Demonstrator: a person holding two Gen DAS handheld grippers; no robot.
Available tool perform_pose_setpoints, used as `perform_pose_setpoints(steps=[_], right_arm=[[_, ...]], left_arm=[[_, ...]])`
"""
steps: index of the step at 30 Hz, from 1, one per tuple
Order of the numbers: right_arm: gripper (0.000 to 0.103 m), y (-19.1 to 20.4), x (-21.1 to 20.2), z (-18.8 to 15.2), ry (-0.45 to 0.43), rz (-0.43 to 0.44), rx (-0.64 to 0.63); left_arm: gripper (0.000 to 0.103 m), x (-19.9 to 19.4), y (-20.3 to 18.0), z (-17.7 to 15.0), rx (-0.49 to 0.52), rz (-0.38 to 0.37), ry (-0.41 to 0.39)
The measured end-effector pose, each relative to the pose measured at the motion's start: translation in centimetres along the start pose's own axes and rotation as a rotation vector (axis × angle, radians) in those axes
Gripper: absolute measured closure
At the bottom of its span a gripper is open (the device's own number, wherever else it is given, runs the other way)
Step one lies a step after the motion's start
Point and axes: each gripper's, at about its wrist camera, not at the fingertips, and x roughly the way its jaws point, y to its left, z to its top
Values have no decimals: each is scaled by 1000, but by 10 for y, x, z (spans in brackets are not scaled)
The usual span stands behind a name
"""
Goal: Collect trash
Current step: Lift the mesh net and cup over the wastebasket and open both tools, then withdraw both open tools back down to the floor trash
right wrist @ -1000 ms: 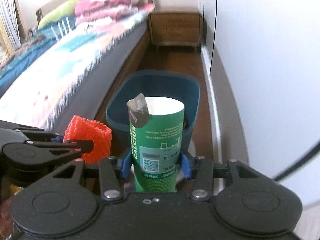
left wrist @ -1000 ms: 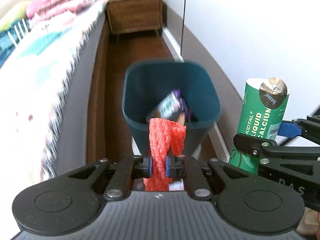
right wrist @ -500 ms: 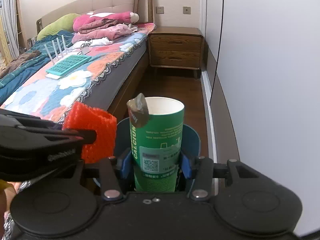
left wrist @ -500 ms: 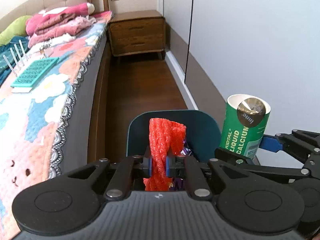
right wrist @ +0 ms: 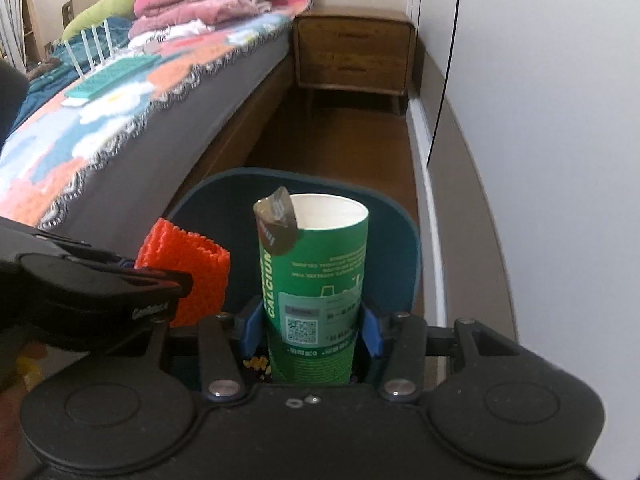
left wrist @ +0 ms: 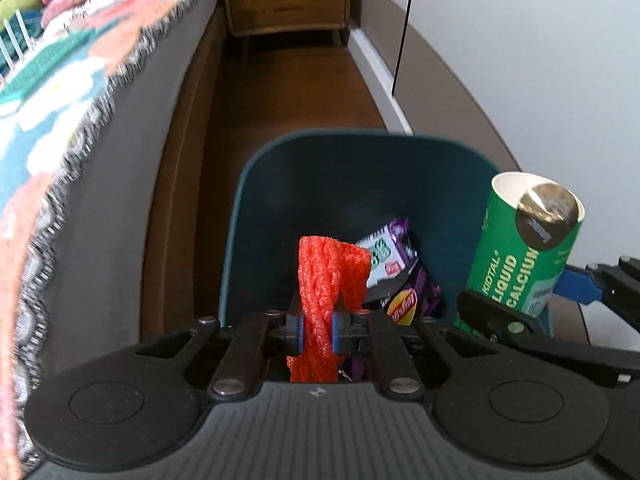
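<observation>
My left gripper [left wrist: 316, 330] is shut on a red foam net [left wrist: 326, 280] and holds it over the near rim of a dark teal trash bin [left wrist: 280, 184]. Purple and white snack wrappers [left wrist: 394, 264] lie inside the bin. My right gripper [right wrist: 310, 330] is shut on a green paper cup [right wrist: 320, 272] with a peeled foil lid, upright over the bin [right wrist: 404, 248]. The cup [left wrist: 520, 248] shows at the right of the left wrist view, the net [right wrist: 188, 276] at the left of the right wrist view.
A bed [right wrist: 120, 112] with a flowered blanket runs along the left. A wooden nightstand [right wrist: 356, 56] stands at the far end of the brown floor aisle. A white wall [right wrist: 540, 120] with a dark skirting lies on the right.
Both grippers have tilted down and moved closer over the bin. The bin's inside and the wrappers show again in the left wrist view. Both still hold their items.
</observation>
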Motion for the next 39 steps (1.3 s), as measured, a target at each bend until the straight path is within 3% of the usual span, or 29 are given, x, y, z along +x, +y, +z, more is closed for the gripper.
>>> perform_pose_setpoints(steps=[5, 9, 11, 16, 28, 33, 39], right_arm=[[53, 2, 10, -14, 20, -10, -45], [46, 8, 10, -17, 31, -17, -95], [42, 8, 7, -19, 34, -8, -93], [38, 6, -8, -21, 39, -11, -76], [26, 5, -83, -37, 7, 6, -42], [23, 4, -111, -59, 1, 33, -21], [18, 5, -119, -91, 30, 75, -11]], left_arm=[[91, 24, 1, -8, -12, -14, 49], [89, 33, -4, -15, -8, -13, 77], [83, 31, -5, -16, -12, -14, 81], [46, 12, -11, -21, 2, -23, 45], [45, -85, -7, -49, 21, -56, -67], [45, -125, 2, -84, -14, -84, -108], [32, -143, 14, -135, -63, -69, -89]])
